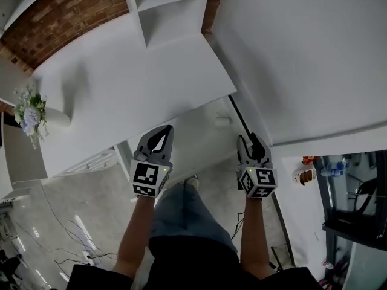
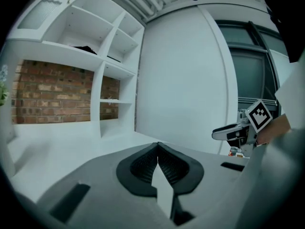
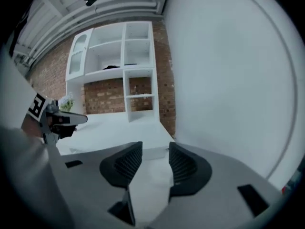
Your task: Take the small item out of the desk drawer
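Note:
The white desk [image 1: 121, 83] has a drawer front [image 1: 181, 128] under its near edge, with a small knob [image 1: 222, 121]. The drawer looks closed, and no small item shows in any view. My left gripper [image 1: 163, 130] hovers in front of the drawer's left part, its jaws shut with nothing between them [image 2: 157, 146]. My right gripper [image 1: 249, 140] is held near the desk's right corner, below the knob. Its jaws stand open and hold nothing [image 3: 155, 149]. Each gripper shows in the other's view: the right gripper [image 2: 238, 130] and the left gripper [image 3: 59, 119].
A white shelf unit [image 1: 169, 11] stands at the back of the desk before a brick wall [image 1: 66, 14]. A flower vase [image 1: 30, 113] stands at the desk's left end. A white wall panel [image 1: 302, 53] rises right of the desk, with a black cable [image 1: 239, 116] beside it. Cables lie on the floor [image 1: 72, 234].

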A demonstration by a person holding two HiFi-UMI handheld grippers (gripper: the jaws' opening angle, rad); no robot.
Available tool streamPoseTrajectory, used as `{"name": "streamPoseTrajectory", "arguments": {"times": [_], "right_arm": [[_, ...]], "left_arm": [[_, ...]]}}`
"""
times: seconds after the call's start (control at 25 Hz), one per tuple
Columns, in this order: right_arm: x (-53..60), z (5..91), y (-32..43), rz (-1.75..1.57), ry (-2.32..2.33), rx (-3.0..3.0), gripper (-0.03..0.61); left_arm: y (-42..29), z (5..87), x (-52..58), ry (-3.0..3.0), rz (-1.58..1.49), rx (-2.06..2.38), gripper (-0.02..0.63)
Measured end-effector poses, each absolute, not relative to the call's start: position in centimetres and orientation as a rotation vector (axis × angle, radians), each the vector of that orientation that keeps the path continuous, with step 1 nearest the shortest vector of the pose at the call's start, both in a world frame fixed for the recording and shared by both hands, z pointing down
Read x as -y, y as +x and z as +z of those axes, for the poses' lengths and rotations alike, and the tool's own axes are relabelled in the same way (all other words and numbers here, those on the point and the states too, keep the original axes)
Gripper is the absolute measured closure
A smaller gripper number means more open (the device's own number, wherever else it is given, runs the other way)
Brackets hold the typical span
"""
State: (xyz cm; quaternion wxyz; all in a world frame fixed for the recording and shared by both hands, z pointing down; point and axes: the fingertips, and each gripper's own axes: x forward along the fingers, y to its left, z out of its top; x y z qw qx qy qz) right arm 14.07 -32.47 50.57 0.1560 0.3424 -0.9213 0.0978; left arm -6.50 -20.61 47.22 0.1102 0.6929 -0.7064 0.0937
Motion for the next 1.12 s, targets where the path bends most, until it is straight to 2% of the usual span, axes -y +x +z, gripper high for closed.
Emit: {"name": "streamPoseTrajectory", "arguments": {"times": [0.24, 0.52, 0.84, 1.12], "right_arm": [[34.5, 54.5, 8.7, -0.168, 0.431, 2.416, 0.423], [34.5, 64.9, 6.4, -0.657, -0.185, 1.871, 0.405], [35.7, 72.6, 6.2, -0.739, -0.306, 1.601, 0.362], [36.8, 75.8, 6.3, -0.772, -0.364, 1.453, 0.359]], "left_arm": [[-6.4, 48.5, 22.0, 2.006, 0.272, 2.054, 0.604], [-7.0, 50.9, 21.8, 1.924, 0.254, 2.051, 0.604], [-7.8, 53.5, 20.4, 1.816, 0.242, 2.055, 0.604], [-8.0, 54.8, 19.3, 1.755, 0.251, 2.061, 0.604]]}}
